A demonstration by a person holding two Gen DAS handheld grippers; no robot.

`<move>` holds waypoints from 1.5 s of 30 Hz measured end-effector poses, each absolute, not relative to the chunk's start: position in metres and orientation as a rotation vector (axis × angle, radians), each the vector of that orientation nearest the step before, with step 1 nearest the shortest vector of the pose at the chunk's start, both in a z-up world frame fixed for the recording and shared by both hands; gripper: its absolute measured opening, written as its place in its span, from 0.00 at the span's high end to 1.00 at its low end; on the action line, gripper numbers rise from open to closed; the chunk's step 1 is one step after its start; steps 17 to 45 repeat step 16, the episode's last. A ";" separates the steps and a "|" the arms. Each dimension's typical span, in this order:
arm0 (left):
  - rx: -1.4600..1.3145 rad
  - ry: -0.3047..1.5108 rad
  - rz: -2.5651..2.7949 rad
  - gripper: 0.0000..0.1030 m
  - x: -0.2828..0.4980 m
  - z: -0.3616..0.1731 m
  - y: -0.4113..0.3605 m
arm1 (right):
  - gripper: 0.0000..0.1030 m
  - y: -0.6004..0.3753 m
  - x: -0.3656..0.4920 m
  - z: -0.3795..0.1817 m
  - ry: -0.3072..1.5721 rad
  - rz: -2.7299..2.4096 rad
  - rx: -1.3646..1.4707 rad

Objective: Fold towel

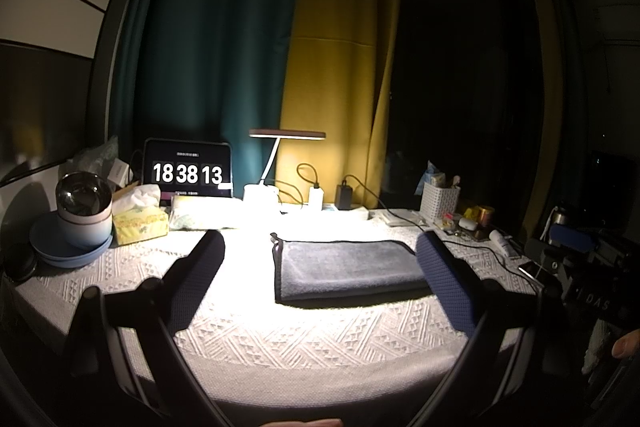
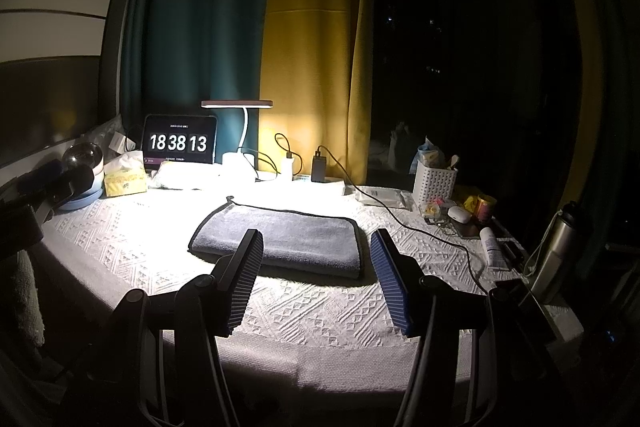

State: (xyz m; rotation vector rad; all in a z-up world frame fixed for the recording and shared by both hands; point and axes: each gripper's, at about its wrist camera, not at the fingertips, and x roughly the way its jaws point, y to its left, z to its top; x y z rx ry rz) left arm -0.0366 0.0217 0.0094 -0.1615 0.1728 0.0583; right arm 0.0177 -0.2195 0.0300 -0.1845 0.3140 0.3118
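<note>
A grey towel (image 1: pixel 348 267) with dark trim lies folded into a flat rectangle on the white textured tablecloth (image 1: pixel 280 327), under the desk lamp. It also shows in the right wrist view (image 2: pixel 284 241). My left gripper (image 1: pixel 320 243) is open and empty, held above the table's front, with the towel between and beyond its fingers. My right gripper (image 2: pixel 316 239) is open and empty, just in front of the towel's near edge. The right gripper also shows at the right edge of the left wrist view (image 1: pixel 580 259).
At the back stand a tablet clock (image 1: pixel 188 171), a lit desk lamp (image 1: pixel 280 155), chargers with cables (image 1: pixel 344 195) and a white basket (image 1: pixel 440 201). Left are bowls (image 1: pixel 80 223) and a tissue box (image 1: pixel 140 219). Right are small items and a steel bottle (image 2: pixel 560 247).
</note>
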 end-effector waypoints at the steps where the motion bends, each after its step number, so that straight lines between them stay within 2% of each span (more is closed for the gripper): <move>1: -0.162 0.173 0.059 0.06 -0.037 0.009 0.022 | 0.43 -0.219 0.017 0.030 0.314 0.312 -0.185; 45: -0.151 0.171 0.045 0.06 -0.036 0.006 0.019 | 0.43 -0.217 0.018 0.025 0.325 0.315 -0.182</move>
